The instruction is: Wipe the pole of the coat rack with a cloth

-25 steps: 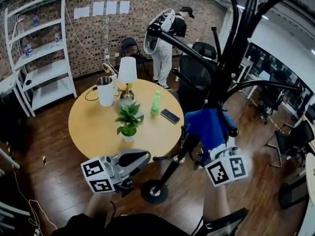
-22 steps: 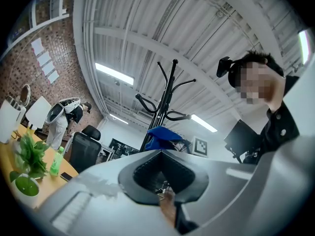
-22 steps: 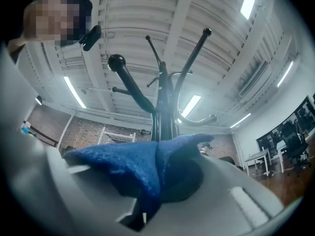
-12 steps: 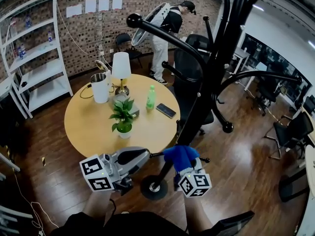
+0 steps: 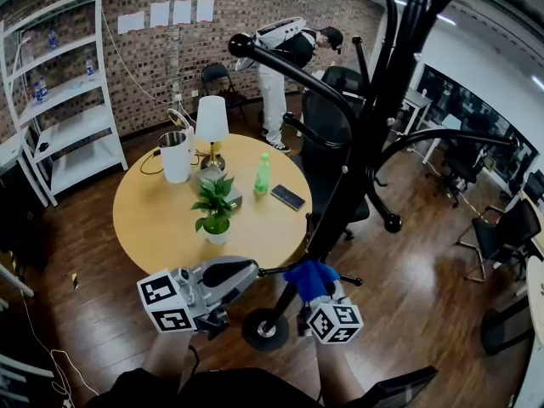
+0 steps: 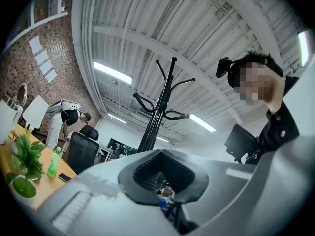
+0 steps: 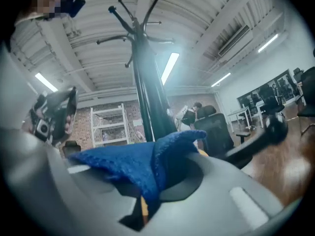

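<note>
The black coat rack pole [image 5: 357,172] rises from its round base [image 5: 266,330] on the wood floor, with curved arms branching off higher up. My right gripper [image 5: 321,303] is shut on a blue cloth [image 5: 310,274], held against the lowest part of the pole just above the base. In the right gripper view the cloth [image 7: 142,166] drapes over the jaws of the gripper [image 7: 145,203], with the pole [image 7: 147,97] right behind it. My left gripper [image 5: 242,272] is low at the left, jaws together, its tip beside a short low peg [image 5: 285,270]. In the left gripper view the pole [image 6: 160,112] stands beyond the gripper [image 6: 165,183].
A round wooden table [image 5: 153,219] beside the rack carries a potted plant [image 5: 215,206], lamp [image 5: 211,121], green bottle [image 5: 263,177], phone [image 5: 287,197] and white kettle [image 5: 177,155]. A black office chair [image 5: 336,117] stands behind the pole. A person [image 5: 280,66] stands at the back; white shelving [image 5: 68,100] is left.
My right gripper has slid the blue cloth down the pole from mid height to just above the base. The left gripper has stayed put.
</note>
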A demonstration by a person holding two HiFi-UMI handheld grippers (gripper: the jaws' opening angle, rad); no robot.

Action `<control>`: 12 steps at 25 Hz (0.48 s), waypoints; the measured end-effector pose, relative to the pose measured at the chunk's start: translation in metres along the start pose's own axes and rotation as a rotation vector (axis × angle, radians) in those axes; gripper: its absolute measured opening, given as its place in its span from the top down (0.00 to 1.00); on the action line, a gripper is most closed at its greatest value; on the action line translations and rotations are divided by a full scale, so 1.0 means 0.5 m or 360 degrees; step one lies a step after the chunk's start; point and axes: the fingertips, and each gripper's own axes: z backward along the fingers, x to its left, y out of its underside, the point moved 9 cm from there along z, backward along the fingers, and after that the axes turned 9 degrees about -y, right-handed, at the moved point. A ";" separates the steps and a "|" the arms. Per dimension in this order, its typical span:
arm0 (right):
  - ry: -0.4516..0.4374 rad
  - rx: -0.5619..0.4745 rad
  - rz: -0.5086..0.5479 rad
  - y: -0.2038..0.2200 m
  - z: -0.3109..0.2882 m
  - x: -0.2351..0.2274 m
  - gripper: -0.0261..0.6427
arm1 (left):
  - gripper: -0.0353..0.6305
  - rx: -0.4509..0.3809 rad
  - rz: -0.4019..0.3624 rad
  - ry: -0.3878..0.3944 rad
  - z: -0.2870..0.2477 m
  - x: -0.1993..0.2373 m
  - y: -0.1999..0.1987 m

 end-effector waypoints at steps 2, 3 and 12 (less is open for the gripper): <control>-0.0041 -0.0121 0.0051 -0.070 -0.001 0.021 0.92 | 0.94 -0.0001 -0.0003 0.0003 0.002 -0.001 0.001; -0.0067 -0.0191 0.0084 -0.111 -0.002 0.034 0.92 | 0.94 -0.0003 -0.0004 0.0003 0.003 -0.002 0.000; -0.0272 -0.0649 0.0450 -0.467 -0.025 0.121 0.92 | 0.94 -0.0046 -0.0003 -0.0026 0.021 0.005 -0.007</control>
